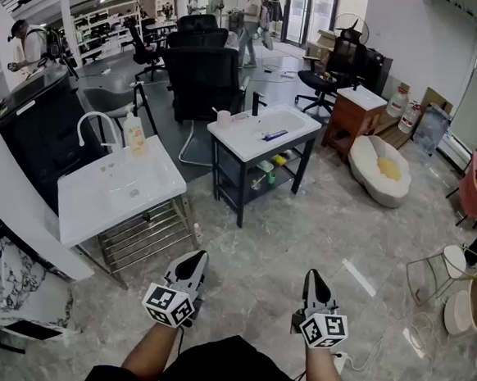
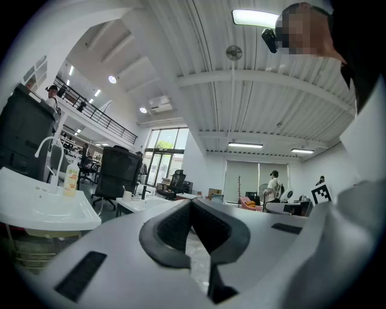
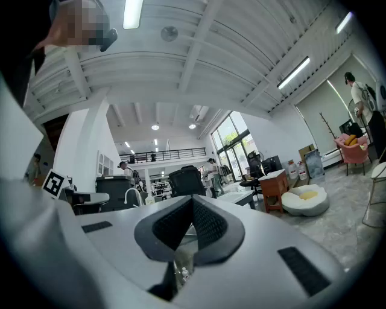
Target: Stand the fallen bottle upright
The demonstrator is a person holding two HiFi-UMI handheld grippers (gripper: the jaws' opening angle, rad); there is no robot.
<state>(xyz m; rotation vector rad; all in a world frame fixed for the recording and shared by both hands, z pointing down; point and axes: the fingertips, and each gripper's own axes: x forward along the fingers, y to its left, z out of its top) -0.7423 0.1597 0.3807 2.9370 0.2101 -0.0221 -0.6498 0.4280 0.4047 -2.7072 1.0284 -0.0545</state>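
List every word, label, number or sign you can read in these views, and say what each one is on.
No text is readable in any view.
Marker cubes: black-and-white square patterns only, no letters.
Bottle on the white sink stand: label too small to read.
Water jugs by the wooden cabinet: labels blurred.

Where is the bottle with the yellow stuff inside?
In the head view, the bottle stands upright at the left, on the back edge of the white sink, just right of its curved faucet.
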